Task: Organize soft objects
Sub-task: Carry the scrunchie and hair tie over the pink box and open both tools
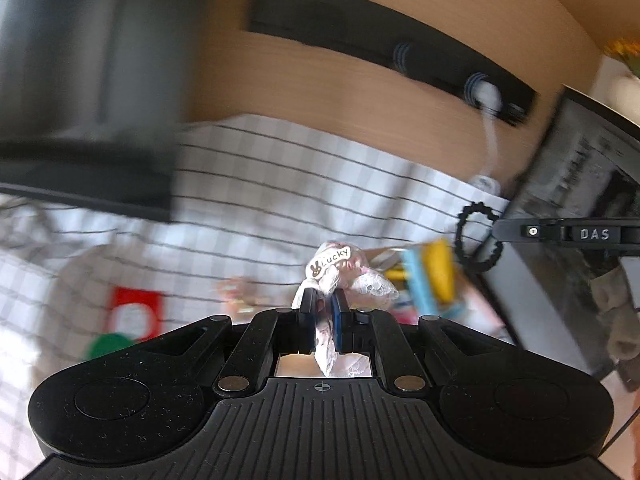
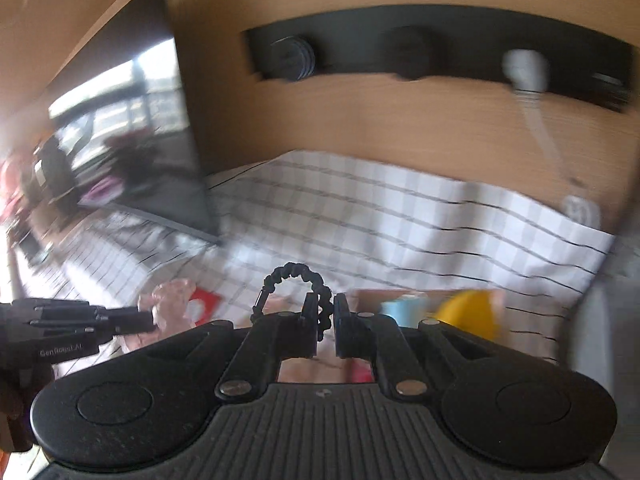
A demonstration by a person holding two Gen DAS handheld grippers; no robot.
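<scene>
Above the checked cloth [image 2: 400,216]: I carry both items toward the far wooden wall with its black peg rail [image 2: 440,48].
Left gripper [image 1: 325,300]: clamped on the pink lace scrunchie [image 1: 352,276], tag reading "Lucky".
Right gripper [image 2: 325,304]: pinching the black spiral hair tie [image 2: 296,276] by a thin strand.
Risk: the tie may slip out; blur hampers my peg aim.
Risk: grippers close, could collide.

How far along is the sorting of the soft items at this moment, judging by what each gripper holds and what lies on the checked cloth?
Done: nothing visibly put away yet. In hand: the left gripper is shut on a pink lace scrunchie with a "Lucky" tag; the right gripper is shut on a black scalloped hair tie; both are lifted above the checked cloth. Left: both need placing; where is unclear. Blurred colourful items remain on the cloth.
</scene>
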